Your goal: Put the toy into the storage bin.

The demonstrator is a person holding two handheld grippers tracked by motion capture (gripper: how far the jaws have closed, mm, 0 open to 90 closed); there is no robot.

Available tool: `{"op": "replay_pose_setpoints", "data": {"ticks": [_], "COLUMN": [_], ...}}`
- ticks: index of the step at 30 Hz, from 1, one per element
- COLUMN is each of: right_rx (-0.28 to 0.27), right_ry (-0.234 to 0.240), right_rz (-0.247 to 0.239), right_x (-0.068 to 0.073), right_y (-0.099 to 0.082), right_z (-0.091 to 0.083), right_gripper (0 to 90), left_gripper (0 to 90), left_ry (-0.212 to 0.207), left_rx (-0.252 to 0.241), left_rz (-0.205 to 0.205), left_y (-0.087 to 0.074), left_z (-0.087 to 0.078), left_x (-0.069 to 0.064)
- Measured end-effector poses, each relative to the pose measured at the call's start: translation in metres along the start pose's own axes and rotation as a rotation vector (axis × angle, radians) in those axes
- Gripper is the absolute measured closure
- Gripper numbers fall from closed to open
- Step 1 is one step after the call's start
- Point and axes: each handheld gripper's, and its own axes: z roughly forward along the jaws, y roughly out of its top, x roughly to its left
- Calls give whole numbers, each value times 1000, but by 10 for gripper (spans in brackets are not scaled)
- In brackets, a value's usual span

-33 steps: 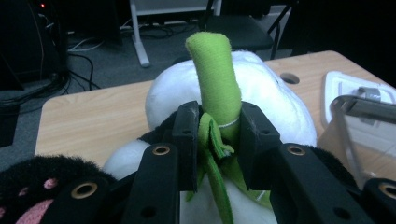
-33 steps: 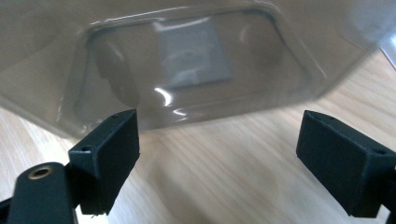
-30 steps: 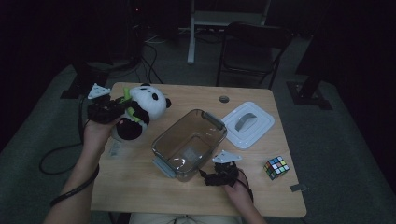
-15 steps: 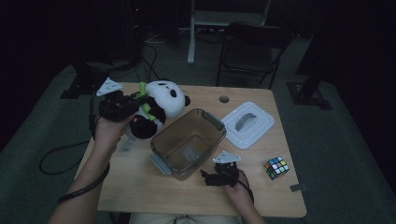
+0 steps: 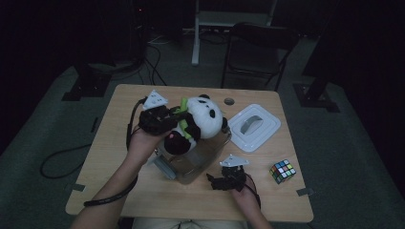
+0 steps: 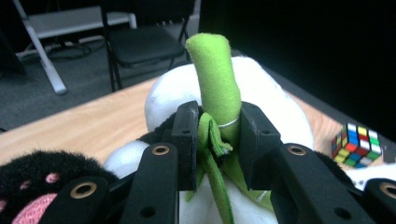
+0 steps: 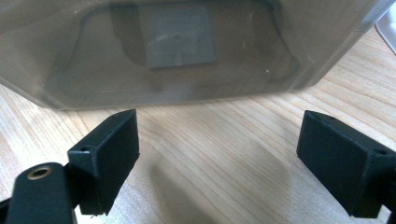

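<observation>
A black-and-white panda plush (image 5: 203, 119) with a green bamboo stalk (image 6: 215, 88) hangs over the clear plastic bin (image 5: 200, 160) at the table's middle. My left gripper (image 5: 167, 119) is shut on that stalk; in the left gripper view the pads (image 6: 187, 135) squeeze the green fabric against the panda's white body (image 6: 280, 112). My right gripper (image 5: 224, 180) rests on the table near the bin's front right side. Its jaws stand wide apart with bare wood between them, facing the bin's wall (image 7: 177, 51).
The bin's white lid (image 5: 254, 126) lies on the table at the right rear. A colourful puzzle cube (image 5: 282, 171) sits near the right edge, also seen as the cube (image 6: 357, 144) in the left gripper view. A dark chair (image 5: 258, 52) stands beyond the table.
My left gripper has carried the panda rightward from the table's left rear to above the bin. The right gripper has stayed where it was.
</observation>
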Motion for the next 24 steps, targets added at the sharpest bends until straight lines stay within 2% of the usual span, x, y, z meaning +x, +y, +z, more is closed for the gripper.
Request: {"op": "replay_pose_setpoints", "data": {"ticks": [1,6,7,10,11,12,13,15,18,22,24], "right_rx": [0,3,4,5,6,7,7,8,12,12,13], "right_ry": [0,4,3,4,5,4,5,6,7,8,10], "right_rz": [0,1,-2,0,0,0,1,2,0,-3,-1], "right_x": [0,-1,-1,-1,-1,-1,-1,-1,0,-1,-1], "right_y": [0,-1,-1,-1,-1,-1,-1,-1,-1,-1,-1], "right_z": [0,0,1,1,1,1,1,2,2,2,2], "right_gripper": [127,127,127,127,127,127,127,128,128,128,128], "left_gripper": [713,707,698,693,687,685,668,623,551,506,472], "left_ry": [-16,-21,-24,-26,-34,-34,-29,-28,-44,-75,-106], "left_rx": [17,54,64,52,46,46,48,52,56,44,37], "left_rz": [-3,14,22,20,2,2,33,51,40,23,22], "left_y": [-6,-19,-26,-30,-31,-31,-33,-33,-32,-27,-23], "left_z": [6,16,20,18,17,17,15,13,10,3,-2], "left_x": [-4,-12,-14,-15,-16,-16,-22,-24,-21,-16,-12]}}
